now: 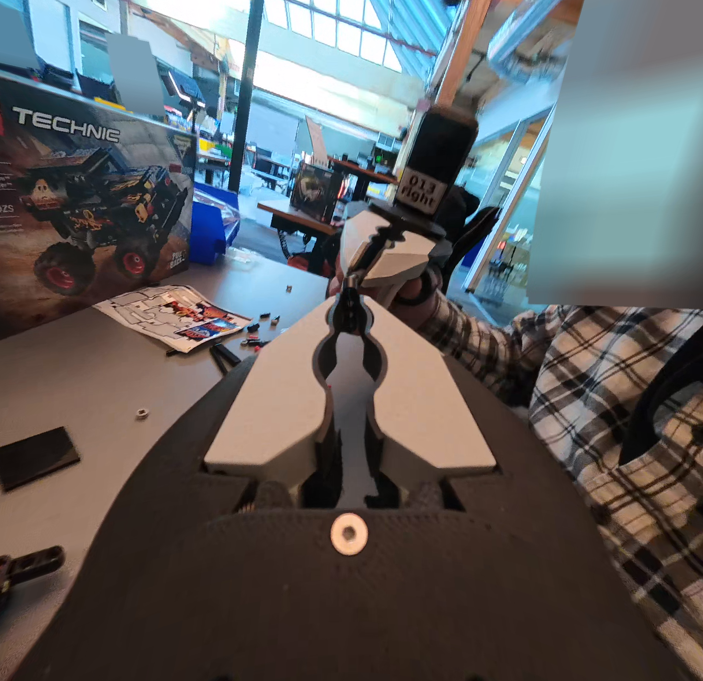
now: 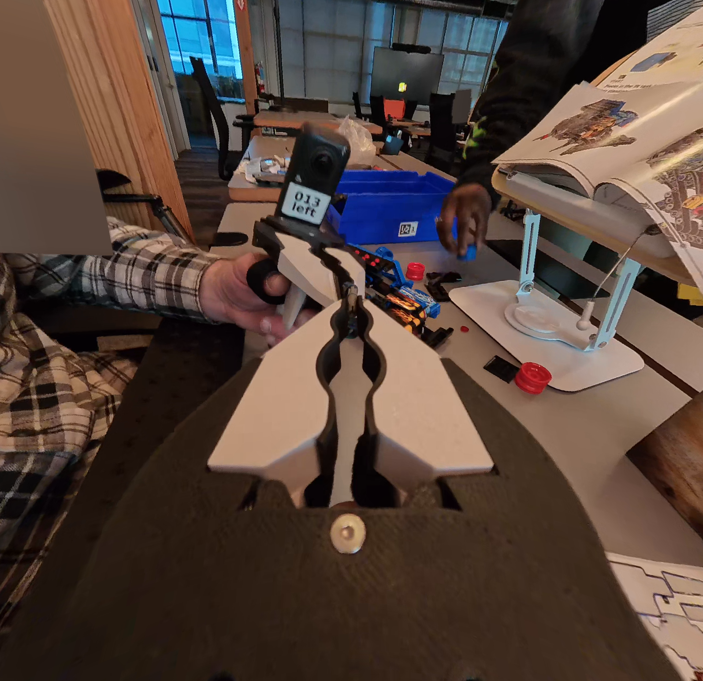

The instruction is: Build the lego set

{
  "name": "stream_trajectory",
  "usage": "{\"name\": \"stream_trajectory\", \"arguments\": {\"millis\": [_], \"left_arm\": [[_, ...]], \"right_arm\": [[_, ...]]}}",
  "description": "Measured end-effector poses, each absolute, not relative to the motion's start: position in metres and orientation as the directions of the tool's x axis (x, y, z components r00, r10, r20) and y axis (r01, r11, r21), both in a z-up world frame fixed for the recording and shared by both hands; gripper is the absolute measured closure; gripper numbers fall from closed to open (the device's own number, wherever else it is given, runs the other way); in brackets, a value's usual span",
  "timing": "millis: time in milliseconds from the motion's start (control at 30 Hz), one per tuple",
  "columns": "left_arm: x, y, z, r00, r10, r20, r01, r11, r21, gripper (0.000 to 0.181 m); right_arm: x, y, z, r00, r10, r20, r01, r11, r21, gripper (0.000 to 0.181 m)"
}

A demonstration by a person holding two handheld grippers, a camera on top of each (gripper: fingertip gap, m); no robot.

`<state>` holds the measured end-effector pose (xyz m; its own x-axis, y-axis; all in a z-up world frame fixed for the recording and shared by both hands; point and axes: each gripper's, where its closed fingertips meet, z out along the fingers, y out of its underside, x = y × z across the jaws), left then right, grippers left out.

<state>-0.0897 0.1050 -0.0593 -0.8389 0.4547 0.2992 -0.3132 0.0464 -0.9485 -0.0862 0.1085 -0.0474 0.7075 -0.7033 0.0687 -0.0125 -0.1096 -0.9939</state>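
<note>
Two labelled grippers [image 1: 348, 313] [image 2: 350, 313] pinch one piece [image 1: 349, 282].

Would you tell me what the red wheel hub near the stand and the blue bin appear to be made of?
Red wheel hub: likely moulded plastic, glossy, with soft highlights on its ribbed rim. Blue bin: seemingly rigid plastic, smooth and slightly shiny, uniform colour on its thin straight walls.

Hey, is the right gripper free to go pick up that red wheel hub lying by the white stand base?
Probably not yet. The right gripper is shut on a small dark lego part that the left gripper also pinches. The red plastic wheel hub lies unobstructed on the grey table, but the fingers must release first.
</note>
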Motion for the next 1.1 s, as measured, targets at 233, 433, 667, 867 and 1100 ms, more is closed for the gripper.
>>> {"name": "stream_trajectory", "arguments": {"millis": [233, 433, 667, 867, 1100], "left_arm": [[-0.088, 0.108, -0.086, -0.919, 0.393, -0.041, 0.136, 0.218, -0.967, 0.175], [-0.092, 0.110, -0.098, -0.899, 0.412, -0.149, 0.273, 0.261, -0.926, 0.176], [-0.094, 0.114, -0.111, -0.865, 0.426, -0.267, 0.415, 0.304, -0.858, 0.176], [-0.086, 0.110, -0.127, -0.842, 0.376, -0.386, 0.522, 0.394, -0.756, 0.176], [-0.081, 0.107, -0.139, -0.796, 0.351, -0.494, 0.606, 0.448, -0.657, 0.176]], "right_arm": [[-0.089, 0.112, -0.069, 0.733, -0.667, 0.134, -0.054, -0.254, -0.966, 0.179], [-0.093, 0.115, -0.082, 0.765, -0.627, 0.149, -0.073, -0.313, -0.947, 0.179], [-0.097, 0.121, -0.094, 0.796, -0.585, 0.153, -0.095, -0.372, -0.923, 0.179], [-0.093, 0.118, -0.109, 0.772, -0.601, 0.205, -0.127, -0.463, -0.877, 0.179], [-0.089, 0.116, -0.122, 0.764, -0.601, 0.235, -0.157, -0.527, -0.836, 0.179]]}}
